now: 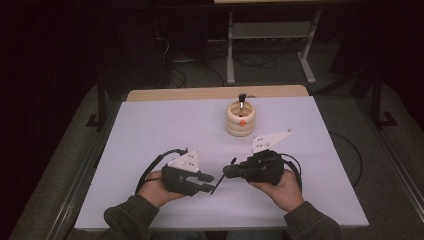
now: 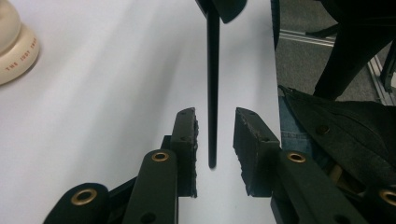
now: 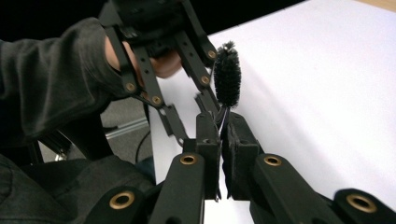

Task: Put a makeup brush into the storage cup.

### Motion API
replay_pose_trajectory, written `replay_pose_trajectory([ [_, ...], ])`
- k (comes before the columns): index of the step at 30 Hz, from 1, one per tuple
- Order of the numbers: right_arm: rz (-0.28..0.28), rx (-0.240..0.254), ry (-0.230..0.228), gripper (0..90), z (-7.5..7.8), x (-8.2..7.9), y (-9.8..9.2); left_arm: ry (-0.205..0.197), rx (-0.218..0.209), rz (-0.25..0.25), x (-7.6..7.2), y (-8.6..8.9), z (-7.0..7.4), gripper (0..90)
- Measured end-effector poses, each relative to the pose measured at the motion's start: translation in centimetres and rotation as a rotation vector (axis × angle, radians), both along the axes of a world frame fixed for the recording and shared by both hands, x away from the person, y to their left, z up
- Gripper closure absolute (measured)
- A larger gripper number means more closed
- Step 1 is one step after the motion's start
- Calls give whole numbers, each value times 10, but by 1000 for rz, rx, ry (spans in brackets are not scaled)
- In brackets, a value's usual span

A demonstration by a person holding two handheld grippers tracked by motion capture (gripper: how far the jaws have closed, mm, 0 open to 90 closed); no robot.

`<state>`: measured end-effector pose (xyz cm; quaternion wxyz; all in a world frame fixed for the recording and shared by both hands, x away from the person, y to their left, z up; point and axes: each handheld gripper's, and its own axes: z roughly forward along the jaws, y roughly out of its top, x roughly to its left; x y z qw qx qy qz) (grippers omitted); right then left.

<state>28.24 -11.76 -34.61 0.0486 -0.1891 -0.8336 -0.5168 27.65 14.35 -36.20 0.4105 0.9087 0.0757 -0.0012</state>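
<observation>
Brush, a thin black one with a dark bristled head, sits clamped in my right gripper. In the right gripper view the jaws are pressed together on the wire neck just below the bristles, and the bristle head sticks up beyond the fingertips. The brush's slim black handle runs the other way, down toward my left gripper. In the left gripper view that handle hangs straight down the middle of the gap between the two jaws, its tip level with the pads, and I see a clear space on either side, so the left tongs are released and touching nothing.

From the high view both grippers sit near the front of the white table, close together at its centre, each held in a hand coming up from the near edge, dark sleeves at the wrists. The handle shows as a thin dark line slanting between the two gripper tips.

Farther back, right of centre, stands a cream ribbed holder with an orange spot on its front and a small dark-tipped tool standing upright inside it. It is well apart from both grippers. The same cream holder peeks in at the left gripper view's upper left corner.
</observation>
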Motion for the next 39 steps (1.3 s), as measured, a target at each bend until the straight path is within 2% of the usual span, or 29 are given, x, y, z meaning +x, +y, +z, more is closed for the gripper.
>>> replay_pose_trajectory([
  [7,-24,-48,9,853,0,4,-10,1,10,26,0,5,-3,662],
  [17,-57,-86,19,853,0,7,-22,5,-9,80,0,17,-5,621],
  [30,-87,-109,49,853,-1,13,-35,-22,-9,130,-1,28,-12,573],
  [39,-111,-130,50,853,1,17,-42,-18,-24,175,-1,38,-15,521],
])
